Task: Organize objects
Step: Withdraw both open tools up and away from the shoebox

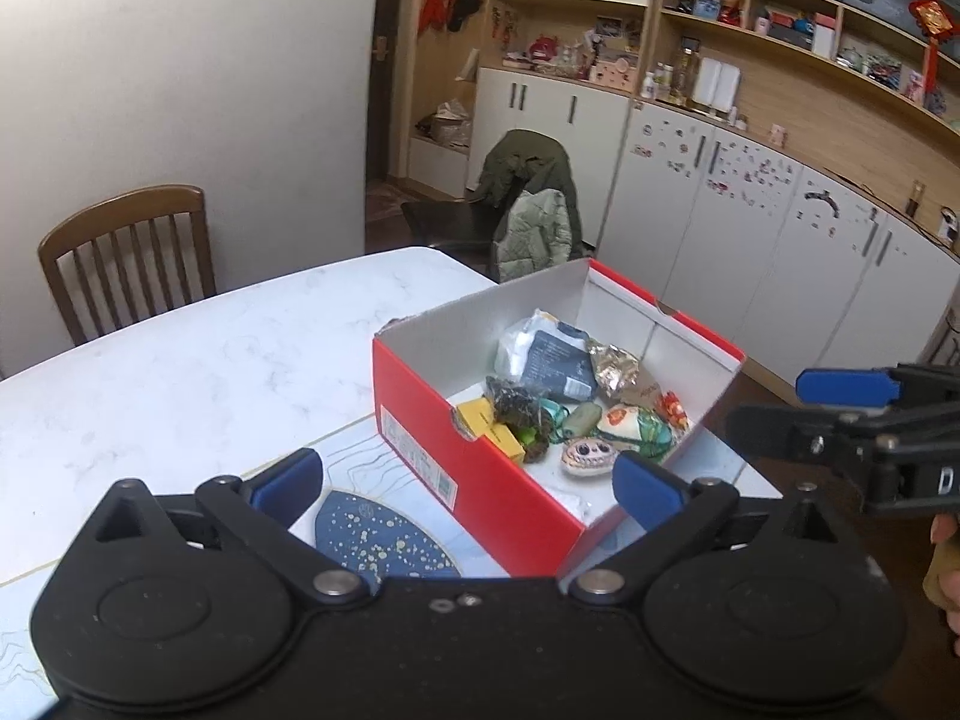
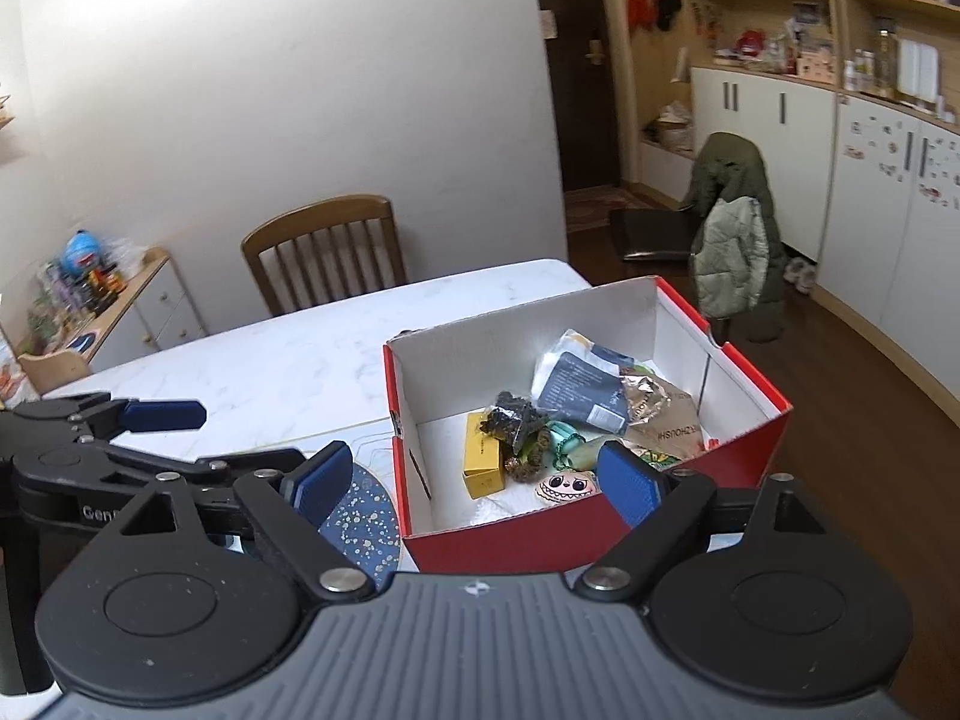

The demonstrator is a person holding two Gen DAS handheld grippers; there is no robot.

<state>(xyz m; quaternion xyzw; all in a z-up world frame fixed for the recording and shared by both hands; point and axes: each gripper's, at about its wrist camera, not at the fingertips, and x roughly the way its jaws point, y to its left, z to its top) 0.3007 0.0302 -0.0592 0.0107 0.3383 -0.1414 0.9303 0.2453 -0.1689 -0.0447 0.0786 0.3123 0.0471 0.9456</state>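
Item: red box (image 1: 480, 480), lidless, on the white table (image 1: 180, 372), lower centre of both views, one corner overhanging a patterned mat (image 1: 360, 456).

Contents, heaped at the box's near end, presumably gathered there in sorting: yellow carton (image 2: 483, 462), dark-blue pouch (image 2: 579, 390), crinkled foil packet (image 2: 648, 399), toothy-faced charm (image 2: 567, 487), a dark bundle I cannot identify.

My left tongs (image 1: 468, 480): pads spread wide, holding nothing, poised above the box's near corner. My right tongs (image 2: 474, 483): likewise agape and empty.

View notes: only the left view shows a fingertip of my hand (image 1: 942, 531), lower right. Only the right view shows the cluttered side cabinet (image 2: 108, 300), at left.
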